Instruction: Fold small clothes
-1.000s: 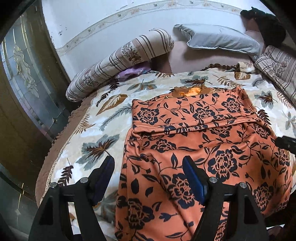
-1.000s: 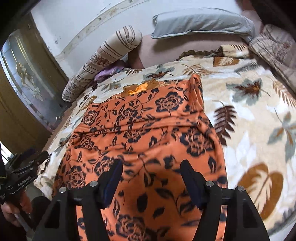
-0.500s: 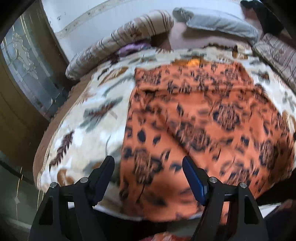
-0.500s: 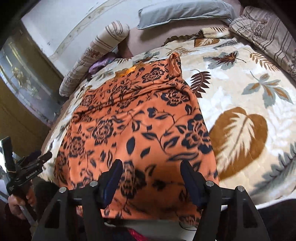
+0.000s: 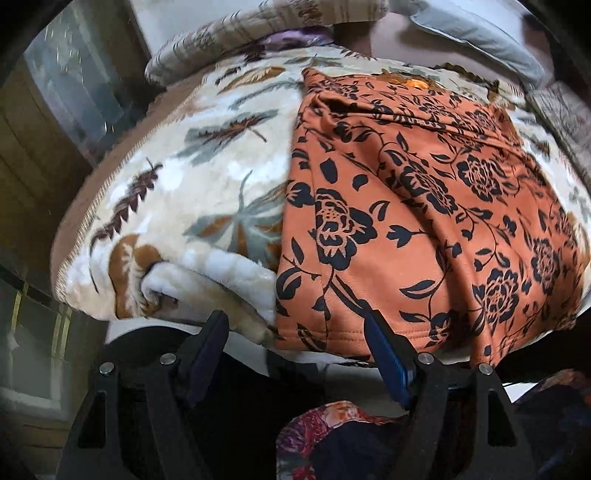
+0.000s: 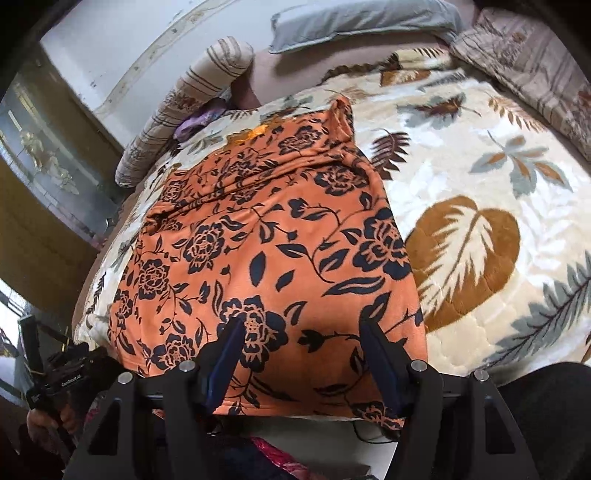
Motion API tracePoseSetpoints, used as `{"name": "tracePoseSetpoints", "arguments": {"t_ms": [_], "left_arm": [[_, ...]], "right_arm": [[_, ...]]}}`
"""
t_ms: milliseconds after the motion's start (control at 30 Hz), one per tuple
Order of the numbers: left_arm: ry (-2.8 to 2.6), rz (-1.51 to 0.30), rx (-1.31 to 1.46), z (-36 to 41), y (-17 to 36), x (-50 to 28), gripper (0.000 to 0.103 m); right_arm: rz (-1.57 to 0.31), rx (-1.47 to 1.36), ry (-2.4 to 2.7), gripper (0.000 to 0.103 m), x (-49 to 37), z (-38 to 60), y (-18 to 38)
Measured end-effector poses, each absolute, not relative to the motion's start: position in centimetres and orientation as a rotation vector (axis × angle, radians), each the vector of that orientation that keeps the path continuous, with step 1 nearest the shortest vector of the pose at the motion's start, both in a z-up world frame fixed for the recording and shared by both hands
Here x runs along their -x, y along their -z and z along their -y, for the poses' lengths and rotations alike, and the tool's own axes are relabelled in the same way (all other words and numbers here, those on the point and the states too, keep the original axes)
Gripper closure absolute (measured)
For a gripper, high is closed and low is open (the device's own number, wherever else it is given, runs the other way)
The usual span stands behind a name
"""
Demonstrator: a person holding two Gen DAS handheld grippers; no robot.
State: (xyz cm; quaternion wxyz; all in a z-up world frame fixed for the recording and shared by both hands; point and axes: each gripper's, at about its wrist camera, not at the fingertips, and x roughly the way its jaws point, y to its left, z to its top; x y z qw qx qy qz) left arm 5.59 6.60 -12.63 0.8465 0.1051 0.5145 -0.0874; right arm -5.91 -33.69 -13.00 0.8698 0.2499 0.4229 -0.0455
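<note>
**Right wrist view: orange garment flat on the bed's near edge**

The orange floral garment (image 6: 266,236) lies spread on the leaf-print blanket (image 6: 480,206), its hem hanging over the near edge of the bed. The right gripper (image 6: 301,343) hovers above the hem, jaws spread, nothing between them. The left gripper (image 5: 295,332) sits at the garment's (image 5: 424,221) near left corner, jaws likewise spread and empty. A striped bolster (image 6: 184,114) and grey pillow (image 6: 362,18) lie far back.

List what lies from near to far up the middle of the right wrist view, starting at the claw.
Right claw → orange floral garment → leaf-print blanket → brown sheet → grey pillow.
</note>
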Motion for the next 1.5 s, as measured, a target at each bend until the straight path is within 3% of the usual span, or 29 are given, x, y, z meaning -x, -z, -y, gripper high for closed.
{"name": "tracePoseSetpoints", "arguments": {"t_ms": [300,567,600,667,733,833,1067,1167,1300,1367,1500], "left_arm": [[0.209,-1.268,-0.020,-8.8,15.1,-7.3,0.027],[0.256,-1.315,0.089,-8.6,18.3,-8.3,0.027],[0.264,-1.309,0.100,-8.6,18.4,-8.3,0.031],[0.284,-1.310,0.110,-8.5,18.6,-8.4,0.066],[0.328,-1.303,0.115,-8.1,18.6,-8.3,0.081],[0.339,-1.277,0.075,-7.4,18.3,-8.0,0.086],[0.389,-1.302,0.133,-8.2,17.1,-8.7,0.086],[0.390,-1.322,0.162,-8.1,17.0,-9.2,0.079],[0.399,-1.301,0.127,-7.2,17.1,-9.0,0.079],[0.403,-1.291,0.121,-7.0,17.1,-8.9,0.086],[0.408,-1.298,0.145,-7.6,17.1,-9.2,0.088]], "right_arm": [[-0.887,-0.535,0.101,0.034,5.2,34.2,13.3],[-0.902,-0.535,0.094,0.034,4.0,33.9,13.8],[-0.902,-0.536,0.093,0.034,4.0,33.9,13.8],[-0.903,-0.532,0.094,0.034,3.9,33.9,13.8],[-0.905,-0.527,0.103,0.034,4.0,34.0,13.9],[-0.909,-0.550,0.129,0.034,4.3,34.6,14.2],[-0.956,-0.579,0.186,0.034,5.6,36.6,14.5],[-0.992,-0.640,0.209,0.034,6.6,38.1,15.0],[-1.057,-0.691,0.257,0.034,7.7,39.5,16.3],[-1.093,-0.724,0.262,0.034,7.8,39.8,17.3],[-1.166,-0.789,0.231,0.034,7.1,39.2,20.0]]}}
